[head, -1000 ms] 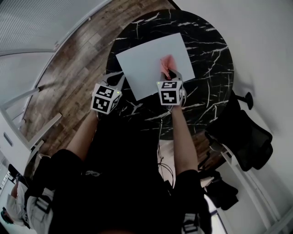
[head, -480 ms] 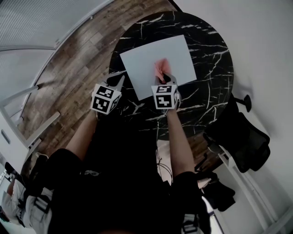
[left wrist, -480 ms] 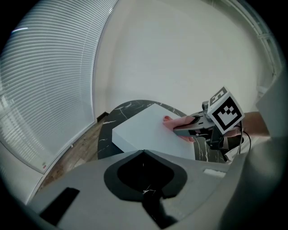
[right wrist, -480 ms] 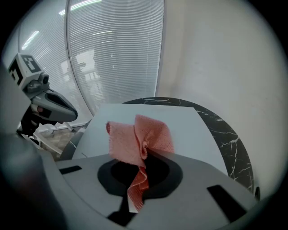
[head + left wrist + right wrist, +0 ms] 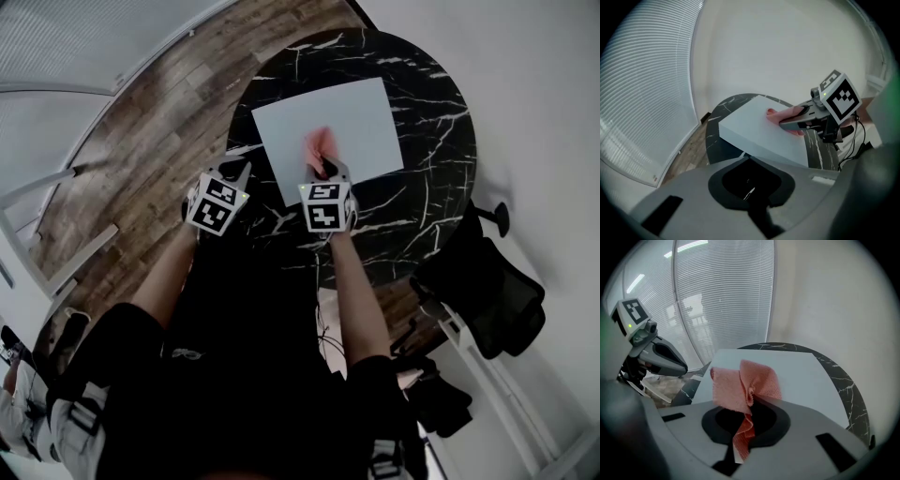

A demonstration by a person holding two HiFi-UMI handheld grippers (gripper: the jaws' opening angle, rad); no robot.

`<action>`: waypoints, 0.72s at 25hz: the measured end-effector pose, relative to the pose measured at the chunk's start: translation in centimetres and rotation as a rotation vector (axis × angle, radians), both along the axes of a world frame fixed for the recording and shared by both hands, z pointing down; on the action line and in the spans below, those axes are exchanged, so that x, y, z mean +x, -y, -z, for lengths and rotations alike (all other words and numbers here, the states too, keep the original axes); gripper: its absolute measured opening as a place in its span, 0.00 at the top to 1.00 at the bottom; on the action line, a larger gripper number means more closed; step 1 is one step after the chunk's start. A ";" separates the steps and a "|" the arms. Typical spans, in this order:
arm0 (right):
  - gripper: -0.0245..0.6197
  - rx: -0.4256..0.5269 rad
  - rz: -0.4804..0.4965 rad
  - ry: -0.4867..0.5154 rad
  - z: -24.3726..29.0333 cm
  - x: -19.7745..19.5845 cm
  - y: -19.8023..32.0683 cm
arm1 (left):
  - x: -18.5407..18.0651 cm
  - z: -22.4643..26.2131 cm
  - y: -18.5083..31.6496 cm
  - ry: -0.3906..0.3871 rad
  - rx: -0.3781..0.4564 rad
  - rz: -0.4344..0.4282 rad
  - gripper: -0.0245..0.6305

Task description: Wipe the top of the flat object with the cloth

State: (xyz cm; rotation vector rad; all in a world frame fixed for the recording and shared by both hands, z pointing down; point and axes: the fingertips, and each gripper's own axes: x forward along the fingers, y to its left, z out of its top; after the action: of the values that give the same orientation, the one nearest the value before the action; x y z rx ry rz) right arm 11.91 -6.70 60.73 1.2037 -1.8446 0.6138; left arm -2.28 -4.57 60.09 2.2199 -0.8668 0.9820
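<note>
Flat object: pale white rectangular slab point(image 5: 361, 117), lying flat on the round black marble table point(image 5: 427, 202) with white veins, near its middle.
Cloth: salmon-pink woven cloth point(image 5: 743, 380), bunched and fanned out ahead of the jaws, resting on the slab's top in the half nearer the person.
Right claw point(image 5: 327, 170): jaws pinched tight on the cloth's gathered end, tip low over the slab's near edge.
Left claw point(image 5: 240, 172): jaws together with nothing between them, over the table's left rim just beside the slab's near-left corner; apart from the right claw.
Surroundings: brown wood-plank floor point(image 5: 155, 141) to the left, black office chair point(image 5: 497, 286) to the right of the table.
</note>
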 end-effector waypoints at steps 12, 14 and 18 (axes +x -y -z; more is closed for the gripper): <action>0.95 -0.020 0.016 0.032 0.0 -2.0 -1.1 | -0.3 -1.0 0.0 0.039 -0.006 -0.006 0.96; 0.95 -0.024 0.026 0.036 -0.1 -2.5 -1.4 | -0.3 -0.8 0.2 0.023 -0.016 0.016 0.96; 0.95 -0.039 0.045 0.048 -0.3 -3.5 -2.2 | -0.4 -1.0 0.2 0.019 -0.031 0.029 0.96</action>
State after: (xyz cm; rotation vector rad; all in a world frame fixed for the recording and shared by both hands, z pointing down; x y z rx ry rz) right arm 8.37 -4.47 61.00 1.1281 -1.8862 0.6556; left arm -2.64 -4.80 61.13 2.1691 -0.8842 0.9980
